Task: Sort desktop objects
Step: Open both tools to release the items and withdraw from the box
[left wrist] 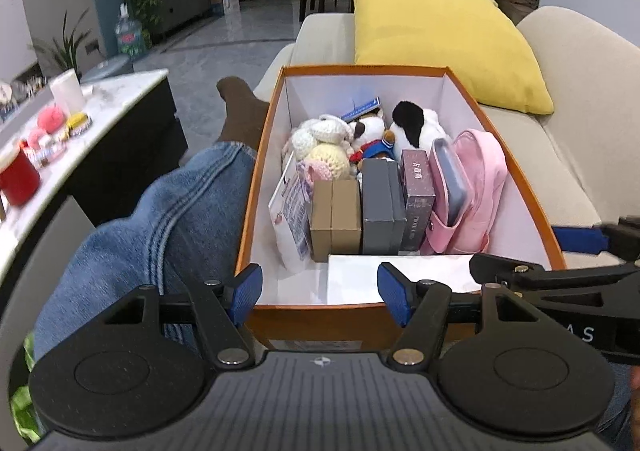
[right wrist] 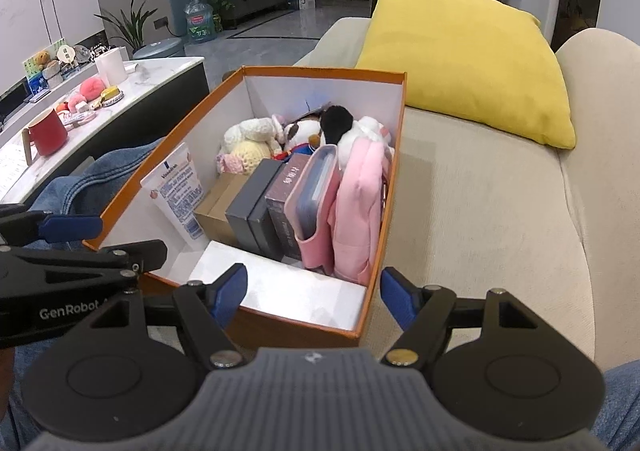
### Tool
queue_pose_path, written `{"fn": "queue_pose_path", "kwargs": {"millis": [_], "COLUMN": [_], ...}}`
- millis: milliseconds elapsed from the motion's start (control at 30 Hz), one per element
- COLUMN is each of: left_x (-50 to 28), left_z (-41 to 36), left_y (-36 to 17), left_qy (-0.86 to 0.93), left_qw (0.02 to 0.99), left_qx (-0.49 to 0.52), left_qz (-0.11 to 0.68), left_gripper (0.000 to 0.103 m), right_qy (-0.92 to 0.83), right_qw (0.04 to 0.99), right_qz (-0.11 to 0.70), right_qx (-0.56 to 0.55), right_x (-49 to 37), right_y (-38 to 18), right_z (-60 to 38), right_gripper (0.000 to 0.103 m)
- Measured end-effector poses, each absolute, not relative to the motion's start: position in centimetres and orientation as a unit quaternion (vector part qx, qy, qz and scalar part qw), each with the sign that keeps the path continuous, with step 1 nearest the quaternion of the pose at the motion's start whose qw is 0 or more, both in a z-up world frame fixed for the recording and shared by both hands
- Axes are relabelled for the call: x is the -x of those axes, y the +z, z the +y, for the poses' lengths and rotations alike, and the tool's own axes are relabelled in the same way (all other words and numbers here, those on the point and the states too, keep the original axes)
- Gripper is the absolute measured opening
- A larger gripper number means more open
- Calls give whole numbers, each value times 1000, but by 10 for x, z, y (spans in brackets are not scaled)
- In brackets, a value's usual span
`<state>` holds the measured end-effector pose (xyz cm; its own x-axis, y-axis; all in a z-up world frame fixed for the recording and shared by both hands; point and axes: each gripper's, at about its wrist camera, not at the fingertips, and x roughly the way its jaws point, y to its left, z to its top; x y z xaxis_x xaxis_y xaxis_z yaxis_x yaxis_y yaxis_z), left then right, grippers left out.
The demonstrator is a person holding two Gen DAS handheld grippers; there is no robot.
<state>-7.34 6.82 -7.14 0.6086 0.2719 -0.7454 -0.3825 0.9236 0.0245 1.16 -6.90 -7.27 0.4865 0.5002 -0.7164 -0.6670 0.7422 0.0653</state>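
An orange box [left wrist: 400, 315] sits on a beige sofa [right wrist: 500, 211] beside a seated person's denim-clad leg [left wrist: 160, 211], already packed: plush toys [left wrist: 332, 139] at the far end, then a cream tube [right wrist: 178, 195], a tan carton [left wrist: 336, 219], a grey box [left wrist: 380, 207], a purple box [left wrist: 418, 199] and a pink pouch [left wrist: 476, 187] standing upright in a row. The left gripper [left wrist: 320, 291] and right gripper [right wrist: 312, 291] both hover at the box's near rim, jaws wide and holding nothing. More items, including a red mug [right wrist: 48, 131], wait on the bench [right wrist: 160, 71] at left. The cardboard looks light but flexible, probably best gripped at opposite walls; the plush will squash, the cartons stay stiff.
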Motion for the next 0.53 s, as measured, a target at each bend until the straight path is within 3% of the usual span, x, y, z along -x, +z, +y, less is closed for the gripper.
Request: {"fn": "queue_pose_path", "kwargs": {"millis": [533], "left_x": [71], "left_z": [65], "left_y": [-78], "left_qy": [187], "left_qw": [898], "left_qx": [58], "left_qz": [395], "left_gripper": [75], "right_qy": [346], "right_qw": [850], "right_qz": [388], "right_qx": [81], "right_x": [-19], "right_y": [-80], "right_z": [-73], "right_gripper": [75]}}
